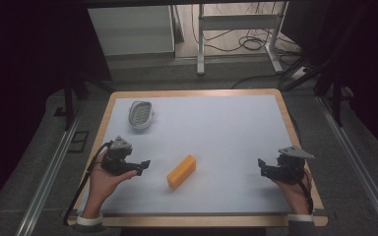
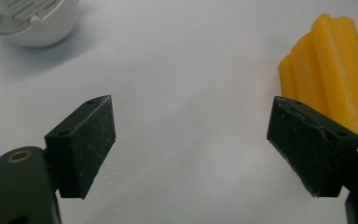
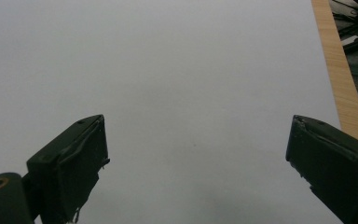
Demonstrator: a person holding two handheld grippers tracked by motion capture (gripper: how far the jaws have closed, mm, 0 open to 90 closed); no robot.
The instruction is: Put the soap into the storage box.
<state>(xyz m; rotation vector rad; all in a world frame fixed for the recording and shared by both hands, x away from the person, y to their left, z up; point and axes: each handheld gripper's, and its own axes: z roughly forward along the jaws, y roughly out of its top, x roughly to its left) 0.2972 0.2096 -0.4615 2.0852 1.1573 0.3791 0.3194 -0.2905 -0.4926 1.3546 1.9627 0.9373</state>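
Note:
A yellow ridged block (image 1: 181,171) lies on the white mat, a little left of centre near the front. My left gripper (image 1: 143,166) hovers just left of it, open, with nothing between the jaws. In the left gripper view the yellow block (image 2: 328,70) sits beyond the right jaw, and only bare mat lies between the pads. A white oval dish (image 1: 141,114) with a slotted insert stands at the back left; its rim (image 2: 32,28) shows at the top left of that view. My right gripper (image 1: 263,166) is open over bare mat at the front right.
The white mat (image 1: 226,132) covers a wooden table whose edge (image 3: 338,70) runs close to the right gripper. Cables and a metal frame (image 1: 236,29) lie on the floor beyond the table. Dark rails flank both sides.

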